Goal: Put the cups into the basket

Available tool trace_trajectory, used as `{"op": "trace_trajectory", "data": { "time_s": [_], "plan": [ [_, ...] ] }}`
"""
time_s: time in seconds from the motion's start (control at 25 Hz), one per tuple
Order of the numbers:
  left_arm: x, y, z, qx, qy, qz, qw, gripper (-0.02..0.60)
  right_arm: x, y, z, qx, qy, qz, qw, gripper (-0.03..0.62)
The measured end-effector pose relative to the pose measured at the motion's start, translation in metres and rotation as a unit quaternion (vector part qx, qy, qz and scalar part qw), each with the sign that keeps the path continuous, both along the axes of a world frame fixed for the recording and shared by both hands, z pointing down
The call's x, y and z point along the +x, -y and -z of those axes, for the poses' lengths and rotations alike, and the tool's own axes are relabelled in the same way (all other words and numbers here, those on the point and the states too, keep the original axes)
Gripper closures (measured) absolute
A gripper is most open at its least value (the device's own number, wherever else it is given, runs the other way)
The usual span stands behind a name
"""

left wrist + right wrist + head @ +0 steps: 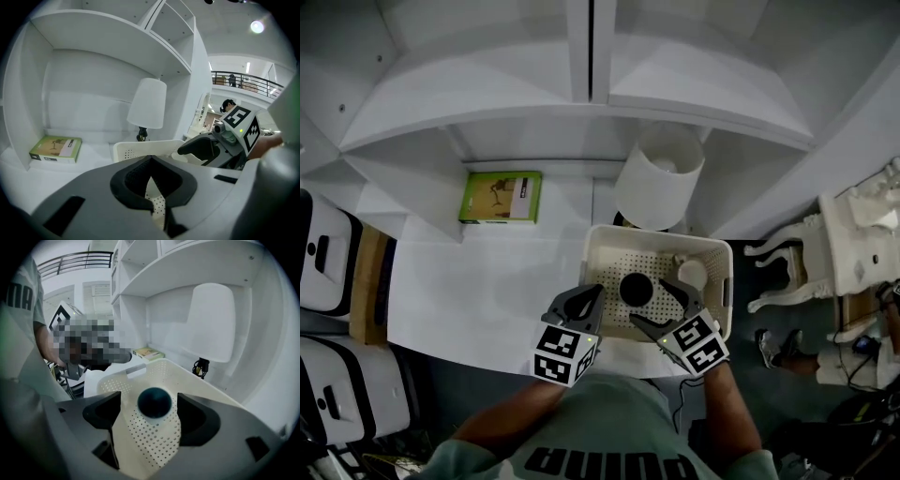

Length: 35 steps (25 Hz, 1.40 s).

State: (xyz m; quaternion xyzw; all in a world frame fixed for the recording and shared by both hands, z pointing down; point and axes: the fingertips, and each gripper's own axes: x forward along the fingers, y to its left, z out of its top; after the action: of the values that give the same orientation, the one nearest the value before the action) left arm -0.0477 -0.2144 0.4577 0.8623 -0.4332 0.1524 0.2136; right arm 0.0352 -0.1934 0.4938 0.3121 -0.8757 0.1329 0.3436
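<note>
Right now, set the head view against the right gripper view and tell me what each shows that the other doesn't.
Only the head view shows the white cup in the basket and the white carved furniture on the floor. Only the right gripper view shows a balcony railing behind. Both show the dark cup in the basket, the right tongs open and aimed at it, the lamp and the green book.

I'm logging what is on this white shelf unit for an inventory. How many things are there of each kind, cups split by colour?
dark cup: 1
white cup: 1
basket: 1
lamp: 1
green book: 1
Total: 5
</note>
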Motion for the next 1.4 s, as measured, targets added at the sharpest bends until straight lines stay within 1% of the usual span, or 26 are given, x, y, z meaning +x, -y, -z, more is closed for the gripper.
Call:
{"op": "trace_trajectory", "data": {
  "time_s": [0.16, 0.24, 0.28, 0.36, 0.44, 0.56, 0.6, 0.88, 1.04, 1.24, 1.4],
  "plan": [
    [-0.002, -0.007, 0.002, 0.008, 0.001, -0.011, 0.9999, 0.575, -0.010, -0.016, 0.013, 0.001, 0.036, -0.039, 0.999, 0.203],
    [-0.003, -0.012, 0.003, 0.009, 0.001, -0.018, 0.9998, 0.575, -0.013, -0.026, 0.014, 0.007, 0.037, -0.052, 0.998, 0.210],
    [-0.004, -0.014, 0.003, 0.010, 0.001, -0.022, 0.9997, 0.575, -0.012, -0.030, 0.013, 0.011, 0.034, -0.059, 0.998, 0.231],
    [-0.004, -0.019, 0.004, 0.012, 0.000, -0.031, 0.9994, 0.575, -0.014, -0.037, 0.014, 0.017, 0.039, -0.080, 0.996, 0.313],
    [-0.005, -0.024, 0.005, 0.015, -0.002, -0.039, 0.9991, 0.575, -0.015, -0.043, 0.016, 0.020, 0.046, -0.108, 0.993, 0.374],
    [-0.007, -0.032, 0.007, 0.019, -0.004, -0.055, 0.9983, 0.575, -0.016, -0.049, 0.021, 0.034, 0.052, -0.145, 0.988, 0.515],
    [-0.008, -0.035, 0.008, 0.021, -0.005, -0.061, 0.9979, 0.575, -0.017, -0.052, 0.022, 0.038, 0.054, -0.151, 0.986, 0.535],
    [-0.012, -0.060, 0.007, 0.022, -0.013, -0.090, 0.9956, 0.575, -0.023, -0.079, 0.026, 0.054, 0.062, -0.183, 0.980, 0.572],
    [-0.009, -0.074, 0.005, 0.020, -0.018, -0.104, 0.9942, 0.575, -0.022, -0.091, 0.031, 0.055, 0.067, -0.208, 0.974, 0.577],
    [-0.001, -0.087, 0.009, 0.028, -0.022, -0.112, 0.9931, 0.575, -0.013, -0.100, 0.035, 0.066, 0.057, -0.222, 0.971, 0.577],
    [0.007, -0.095, 0.016, 0.035, -0.020, -0.112, 0.9929, 0.575, -0.005, -0.106, 0.042, 0.076, 0.059, -0.228, 0.969, 0.577]
  ]
}}
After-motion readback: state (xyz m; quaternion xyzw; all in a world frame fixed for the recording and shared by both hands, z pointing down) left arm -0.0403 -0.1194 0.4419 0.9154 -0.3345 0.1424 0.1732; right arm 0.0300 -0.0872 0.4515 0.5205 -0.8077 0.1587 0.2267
